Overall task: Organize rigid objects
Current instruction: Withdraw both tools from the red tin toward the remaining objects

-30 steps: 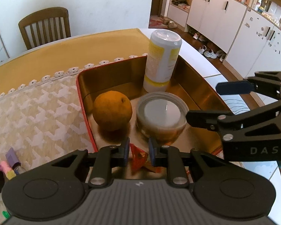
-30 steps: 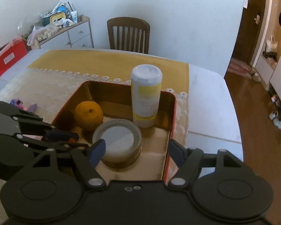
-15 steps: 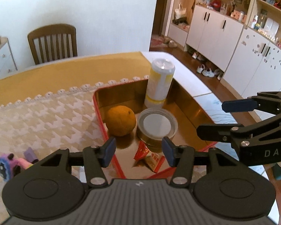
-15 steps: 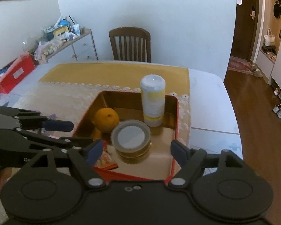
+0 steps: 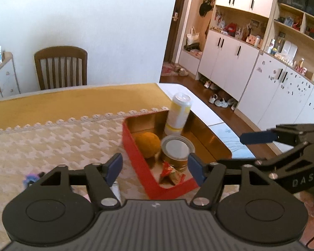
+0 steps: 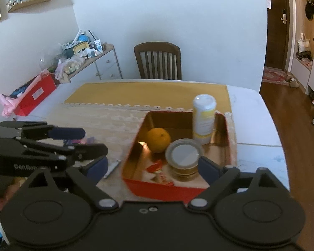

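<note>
A red tin box with a gold inside sits on the tablecloth. In it are an orange, a round tin with a pale lid, an upright white-and-yellow bottle and a red snack packet. My left gripper hovers back from the box's near corner, its jaws opening with nothing between them. My right gripper is above the box's near edge, its jaws also opening and empty.
Small colourful toys and a slim silver object lie on the cloth left of the box. A wooden chair stands at the table's far side. White cabinets line the right; a cluttered sideboard stands left.
My left gripper let go of the red snack packet, which now lies in the box. Both grippers pulled back and up from the box while their jaws widened.
</note>
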Tool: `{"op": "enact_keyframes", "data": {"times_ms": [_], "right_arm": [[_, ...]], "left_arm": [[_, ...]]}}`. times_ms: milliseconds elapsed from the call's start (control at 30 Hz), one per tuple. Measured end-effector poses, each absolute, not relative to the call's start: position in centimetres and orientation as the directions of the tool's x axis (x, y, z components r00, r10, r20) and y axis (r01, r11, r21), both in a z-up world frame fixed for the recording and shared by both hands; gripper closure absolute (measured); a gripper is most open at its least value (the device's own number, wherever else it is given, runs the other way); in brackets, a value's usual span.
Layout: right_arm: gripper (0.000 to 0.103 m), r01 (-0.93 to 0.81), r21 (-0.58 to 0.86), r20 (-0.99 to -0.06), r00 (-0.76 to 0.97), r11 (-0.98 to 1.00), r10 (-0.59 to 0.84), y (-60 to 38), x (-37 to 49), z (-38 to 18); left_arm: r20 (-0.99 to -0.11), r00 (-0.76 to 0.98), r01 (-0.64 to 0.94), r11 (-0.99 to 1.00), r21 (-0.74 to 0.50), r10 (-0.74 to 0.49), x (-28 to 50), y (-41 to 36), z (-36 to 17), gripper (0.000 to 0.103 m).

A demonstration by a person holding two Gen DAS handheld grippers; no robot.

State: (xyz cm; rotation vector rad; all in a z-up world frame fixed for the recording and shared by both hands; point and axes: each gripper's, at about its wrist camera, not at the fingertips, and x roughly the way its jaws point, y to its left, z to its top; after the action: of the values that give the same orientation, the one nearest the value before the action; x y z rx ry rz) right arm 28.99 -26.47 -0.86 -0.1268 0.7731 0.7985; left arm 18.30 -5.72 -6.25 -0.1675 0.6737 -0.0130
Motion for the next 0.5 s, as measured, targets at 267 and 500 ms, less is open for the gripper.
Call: {"op": "enact_keyframes", "data": {"times_ms": [267,500], "right_arm": [[0.0,-0.682,0.208,-0.66,0.431,0.701,0.615,-23.8,25.8,-1.2],[0.0,-0.65,0.217,-0.678,0.437,0.728,0.591,-20.5,23.4,-2.3]], "left_arm": [[-0.591,0.806,-0.068,0.987,-0.145,-0.032,15.5,-1.2,-5.8,0.02],[-0.596,0.802,-0.078,0.985,-0.153,-0.028,13.9,3.2,-7.0,0.019]]}}
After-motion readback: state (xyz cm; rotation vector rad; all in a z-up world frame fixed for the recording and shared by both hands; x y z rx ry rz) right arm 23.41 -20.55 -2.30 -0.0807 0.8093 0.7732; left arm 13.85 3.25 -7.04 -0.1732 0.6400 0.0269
